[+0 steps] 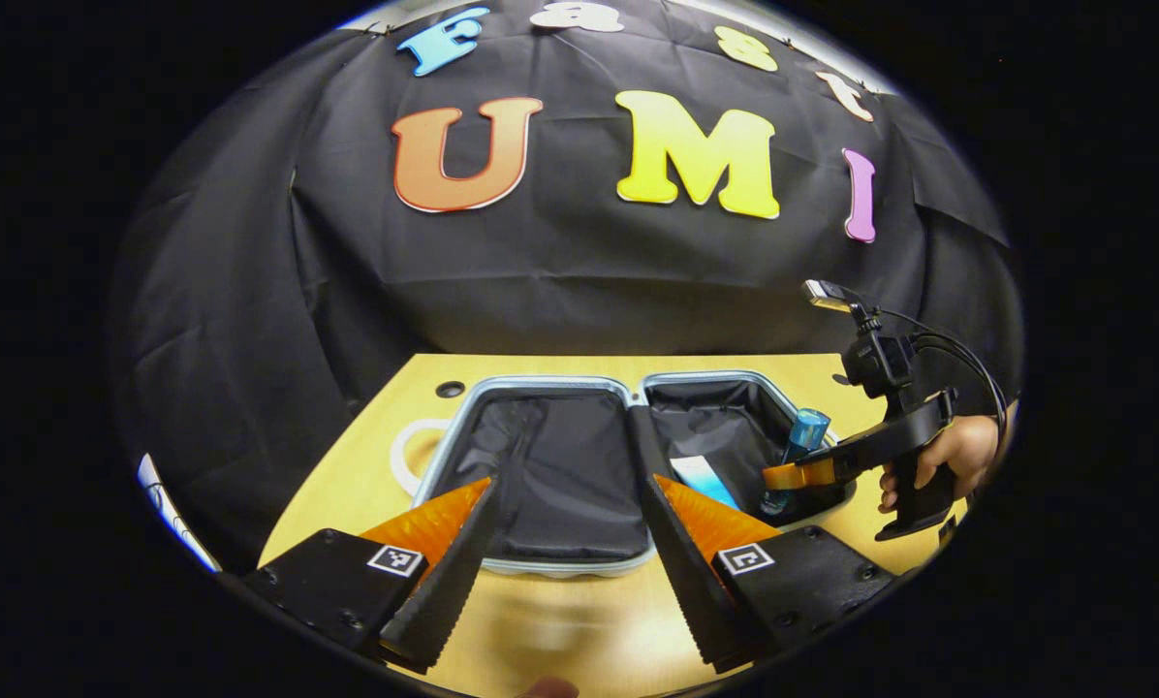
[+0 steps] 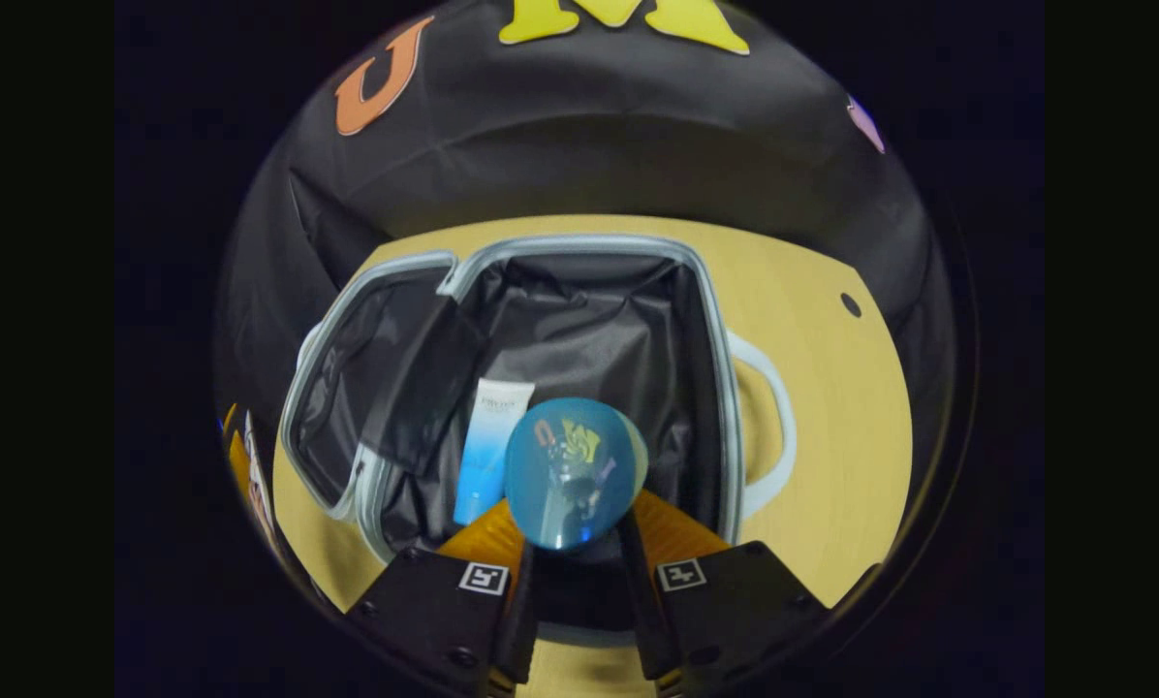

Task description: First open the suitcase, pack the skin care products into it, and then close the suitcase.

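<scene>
Black pistol-grip right gripper [image 1: 783,477] with top camera, looped black cables; square fiducial tags, black screws on left gripper [image 1: 560,572] mounts.

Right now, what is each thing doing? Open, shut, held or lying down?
Suitcase: open, both halves flat on the table.
Blue bottle: held upright over the suitcase's right half.
White-and-blue tube: lying inside that same half.
Right gripper: fingers shut on the blue bottle.
Left gripper: fingers open, holding nothing.
</scene>
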{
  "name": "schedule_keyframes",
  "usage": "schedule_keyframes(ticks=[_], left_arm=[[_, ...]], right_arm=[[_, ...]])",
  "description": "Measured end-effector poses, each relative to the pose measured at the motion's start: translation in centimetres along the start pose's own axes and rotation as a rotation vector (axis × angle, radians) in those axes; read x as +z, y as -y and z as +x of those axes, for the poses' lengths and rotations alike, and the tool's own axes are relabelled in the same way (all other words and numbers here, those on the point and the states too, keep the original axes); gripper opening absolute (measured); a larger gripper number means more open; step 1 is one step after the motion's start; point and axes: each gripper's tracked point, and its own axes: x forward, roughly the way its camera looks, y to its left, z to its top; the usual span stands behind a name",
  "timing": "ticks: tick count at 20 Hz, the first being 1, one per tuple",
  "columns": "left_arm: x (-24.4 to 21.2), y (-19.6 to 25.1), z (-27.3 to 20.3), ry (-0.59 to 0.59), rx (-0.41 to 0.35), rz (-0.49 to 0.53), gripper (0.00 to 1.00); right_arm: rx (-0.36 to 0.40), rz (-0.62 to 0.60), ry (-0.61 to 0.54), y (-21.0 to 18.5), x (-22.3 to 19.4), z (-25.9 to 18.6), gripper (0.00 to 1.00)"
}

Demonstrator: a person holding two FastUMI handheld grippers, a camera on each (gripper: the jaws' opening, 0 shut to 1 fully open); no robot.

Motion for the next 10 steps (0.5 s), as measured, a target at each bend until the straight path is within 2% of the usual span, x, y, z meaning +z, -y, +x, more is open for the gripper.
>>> schedule_keyframes(ticks=[3, 5, 9, 10], left_arm=[[0.8, -3.0, 0.4, 0.029, 0.053, 0.007, 0.94], [1.1, -5.6, 1.0, 0.042, 0.101, 0.016, 0.94], [2.2, -8.9, 1.9, 0.074, 0.144, -0.049, 0.94], [2.3, -9.6, 2.6, 0.084, 0.142, -0.076, 0.94]], right_arm=[[-0.022, 0.046, -0.003, 0.0, 1.2, 1.2, 0.36], [-0.039, 0.064, -0.013, 0.0, 1.8, 2.1, 0.39], [-0.068, 0.06, -0.034, 0.3, 1.8, 3.3, 0.36], [-0.075, 0.061, -0.041, 0.3, 1.7, 3.4, 0.39]])
